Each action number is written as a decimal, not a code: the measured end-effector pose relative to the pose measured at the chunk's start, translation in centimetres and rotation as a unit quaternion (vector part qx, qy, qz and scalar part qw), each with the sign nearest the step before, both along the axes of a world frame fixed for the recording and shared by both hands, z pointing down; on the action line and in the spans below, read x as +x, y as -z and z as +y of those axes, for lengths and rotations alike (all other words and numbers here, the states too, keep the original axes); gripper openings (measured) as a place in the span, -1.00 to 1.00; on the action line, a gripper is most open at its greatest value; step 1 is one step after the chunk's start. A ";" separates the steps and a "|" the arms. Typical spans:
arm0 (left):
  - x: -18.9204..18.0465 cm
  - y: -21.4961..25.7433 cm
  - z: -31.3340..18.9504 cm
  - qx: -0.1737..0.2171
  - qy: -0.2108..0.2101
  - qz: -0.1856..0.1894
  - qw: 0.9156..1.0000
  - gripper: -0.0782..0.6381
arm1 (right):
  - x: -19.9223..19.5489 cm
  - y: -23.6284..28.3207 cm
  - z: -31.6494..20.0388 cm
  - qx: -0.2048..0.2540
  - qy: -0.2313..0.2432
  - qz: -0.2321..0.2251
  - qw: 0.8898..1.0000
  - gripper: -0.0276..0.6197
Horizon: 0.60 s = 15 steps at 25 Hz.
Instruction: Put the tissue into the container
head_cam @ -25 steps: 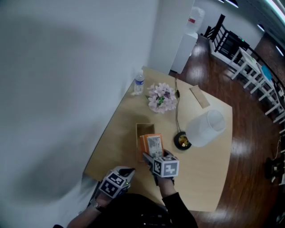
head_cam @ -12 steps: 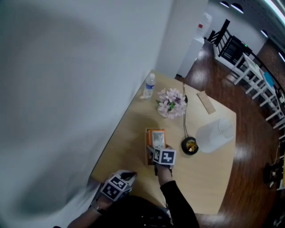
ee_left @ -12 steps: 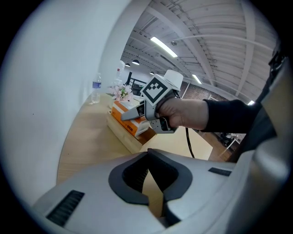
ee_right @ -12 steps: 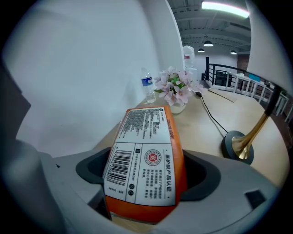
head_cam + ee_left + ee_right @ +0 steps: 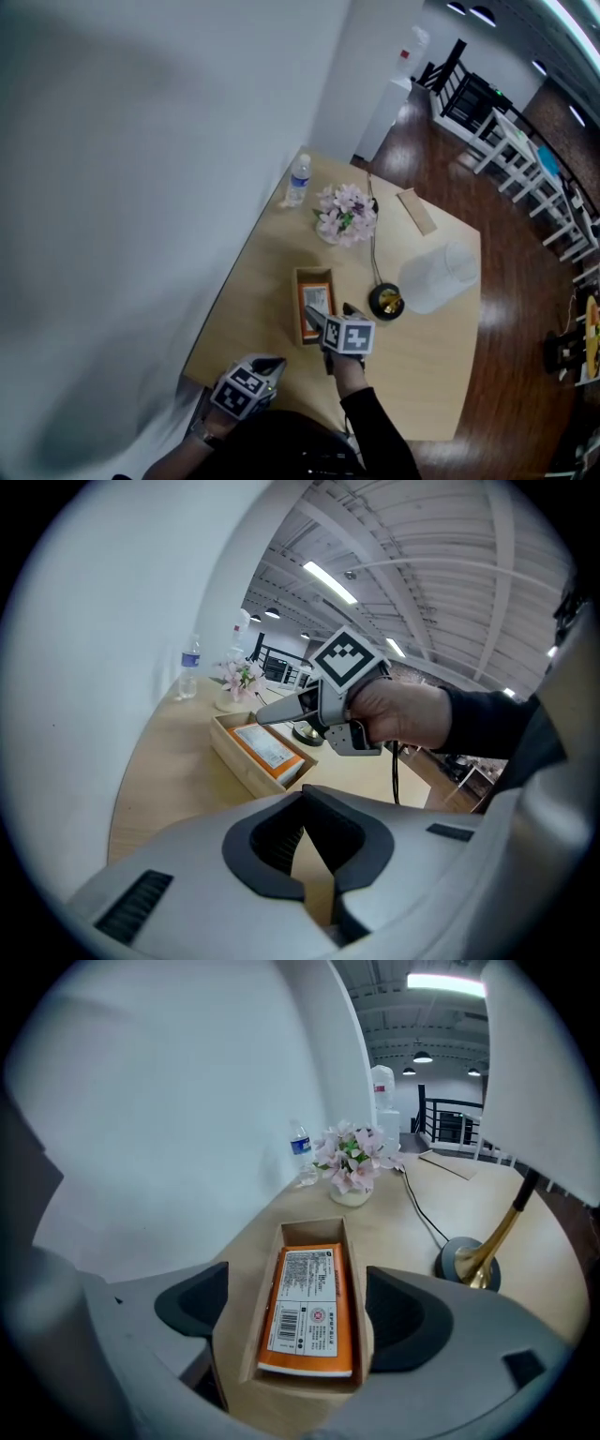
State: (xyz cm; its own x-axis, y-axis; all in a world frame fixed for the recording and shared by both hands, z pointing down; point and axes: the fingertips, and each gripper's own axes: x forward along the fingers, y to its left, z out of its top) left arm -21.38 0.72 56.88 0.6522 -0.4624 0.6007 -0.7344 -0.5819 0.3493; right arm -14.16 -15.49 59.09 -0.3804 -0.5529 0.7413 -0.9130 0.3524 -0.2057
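Observation:
The orange tissue pack (image 5: pixel 317 302) (image 5: pixel 309 1307) (image 5: pixel 267 747) lies flat, white label up, inside the open wooden container (image 5: pixel 298 309) (image 5: pixel 265 1297) (image 5: pixel 234 757) on the light wooden table. My right gripper (image 5: pixel 330 317) (image 5: pixel 292 1297) (image 5: pixel 281 712) hovers just over the container's near end. Its jaws stand wide on either side of the pack, and the pads touch neither the pack nor the box. My left gripper (image 5: pixel 267 362) (image 5: pixel 302 794) stays low at the table's near left corner, its fingers closed together with nothing between them.
A lamp with a white shade (image 5: pixel 436 277) and round base (image 5: pixel 386 300) (image 5: pixel 464 1260) stands right of the container, its cable running back. Pink flowers (image 5: pixel 344 214) (image 5: pixel 352 1162) and a water bottle (image 5: pixel 297 178) (image 5: pixel 300 1143) sit at the far side. The wall runs along the left.
The right gripper carried the tissue pack forward and down into the container, then let it go and drew back a little. The left gripper stayed in place.

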 end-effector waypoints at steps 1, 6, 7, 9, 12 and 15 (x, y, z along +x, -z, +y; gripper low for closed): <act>0.2 0.1 0.0 0.002 -0.004 0.001 1.000 -0.79 | 0.1 0.8 0.6 0.004 0.001 -0.004 1.000 0.52; 1.4 0.8 -0.2 0.016 -0.023 0.007 1.000 -0.79 | 2.5 4.5 5.8 0.018 0.013 -0.011 1.000 0.51; 1.9 1.0 -0.1 0.017 -0.030 0.010 0.999 -0.79 | 3.5 4.8 7.3 0.019 0.012 -0.005 1.000 0.51; 3.0 1.2 0.2 0.017 -0.047 0.018 0.999 -0.79 | 5.9 5.1 10.2 0.016 0.004 0.009 1.000 0.49; 5.2 0.5 0.4 0.017 -0.076 0.021 0.997 -0.79 | 10.0 4.1 13.9 0.005 -0.018 0.019 1.000 0.10; 7.9 0.2 0.1 0.023 -0.094 0.020 0.995 -0.79 | 14.0 2.7 16.4 0.001 -0.050 0.005 0.999 -0.58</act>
State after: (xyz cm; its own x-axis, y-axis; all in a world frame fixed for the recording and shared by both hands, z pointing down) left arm -13.52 0.86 56.70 0.7529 -0.3559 0.5536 -0.5967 -0.7240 0.3461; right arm -0.13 0.92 56.44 -0.3159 -0.5890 0.7438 -0.9456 0.2598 -0.1958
